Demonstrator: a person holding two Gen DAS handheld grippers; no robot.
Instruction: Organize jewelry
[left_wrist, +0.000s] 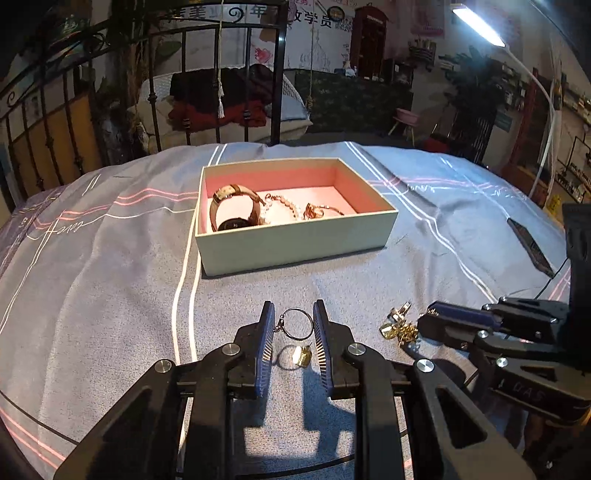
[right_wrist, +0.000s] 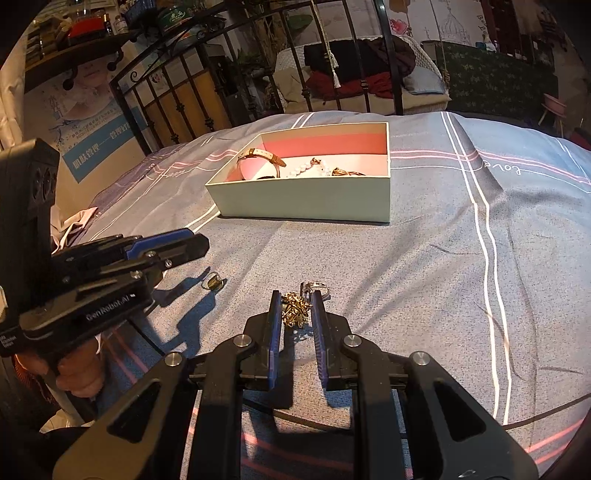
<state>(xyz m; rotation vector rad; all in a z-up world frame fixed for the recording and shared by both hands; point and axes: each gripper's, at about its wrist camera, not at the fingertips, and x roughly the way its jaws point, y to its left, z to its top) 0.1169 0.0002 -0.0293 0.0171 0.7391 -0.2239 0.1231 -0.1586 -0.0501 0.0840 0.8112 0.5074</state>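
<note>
1. Grey bedding (left_wrist: 110, 295) with white and pink stripes covers a bed, and a black iron bed frame (left_wrist: 229, 74) stands at its far end.
2. An open pale box (left_wrist: 295, 243) with a pink lining sits on the bedding toward the far side.
3. Inside the box lie a watch (left_wrist: 232, 210) with a tan strap at the left, a string of pale beads (left_wrist: 284, 206) in the middle and a small gold piece (left_wrist: 314, 211) to the right.
4. On the near side, the left gripper (left_wrist: 294, 325) has its blue pads closed in on a thin metal ring (left_wrist: 296, 323), which is pinched between them and lifted off the cloth.
5. A small gold charm (left_wrist: 302, 356) hangs from that ring, its shadow falling on the bedding below.
6. To the right, the right gripper (right_wrist: 297, 306) is closed narrowly around a tangled gold chain (right_wrist: 294, 309).
7. A silver ring (right_wrist: 317, 285) lies on the bedding just beyond that gripper's right fingertip.
8. A person's hand (right_wrist: 79, 373) holds the left gripper's handle.
</note>
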